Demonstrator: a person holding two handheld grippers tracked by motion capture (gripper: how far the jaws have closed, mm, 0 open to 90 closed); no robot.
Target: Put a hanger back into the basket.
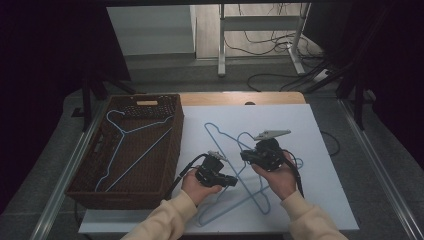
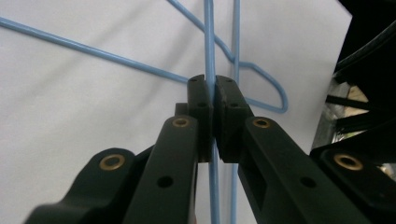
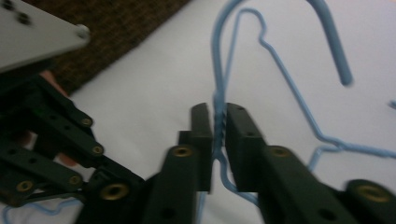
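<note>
My left tool (image 2: 209, 88) is clamped on one thin blue wire hanger (image 2: 209, 42) lying on the white surface (image 1: 310, 150); my right tool (image 3: 217, 116) straddles another's (image 3: 280, 70) twisted neck, seemingly loosened, to untangle them.

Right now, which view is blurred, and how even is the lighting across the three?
High view: lit white table top, both sides and the surroundings dark, basket dim. Left gripper view: sharp, left gripper shut on a blue hanger wire, soft shadows beside the wires. Right gripper view: smeared throughout, right gripper and twisted hanger neck soft-edged.
</note>
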